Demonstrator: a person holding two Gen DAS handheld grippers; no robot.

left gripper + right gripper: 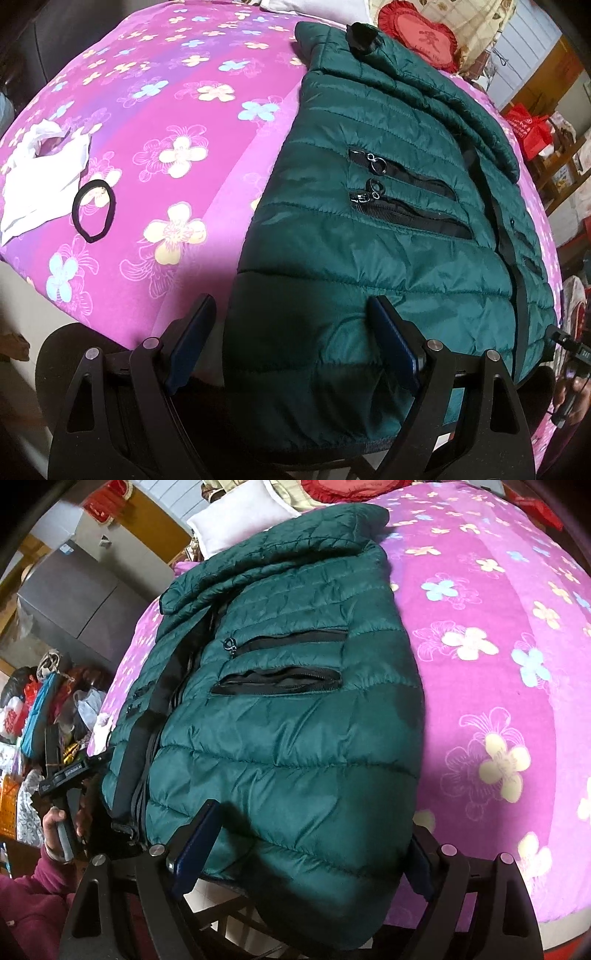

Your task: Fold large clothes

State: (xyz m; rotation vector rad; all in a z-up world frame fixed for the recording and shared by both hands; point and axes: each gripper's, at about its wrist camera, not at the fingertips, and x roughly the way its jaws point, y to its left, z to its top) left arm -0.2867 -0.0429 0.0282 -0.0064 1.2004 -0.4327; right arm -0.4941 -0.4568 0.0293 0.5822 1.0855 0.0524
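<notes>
Left wrist view: left gripper (291,341) spread wide at jacket (388,229) hem; right gripper (314,843) likewise, nothing pinched. Risk: slick padding slipping, fold springing apart.

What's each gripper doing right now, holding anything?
Left gripper: open, straddling the green puffer jacket hem, not clamped.
Right gripper: open, hem between its fingers, not clamped.

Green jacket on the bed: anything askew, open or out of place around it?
The green puffer jacket has a chest pocket zipper gaping open. A black hair band and crumpled white cloth lie loose on the floral bedsheet beside it.
</notes>
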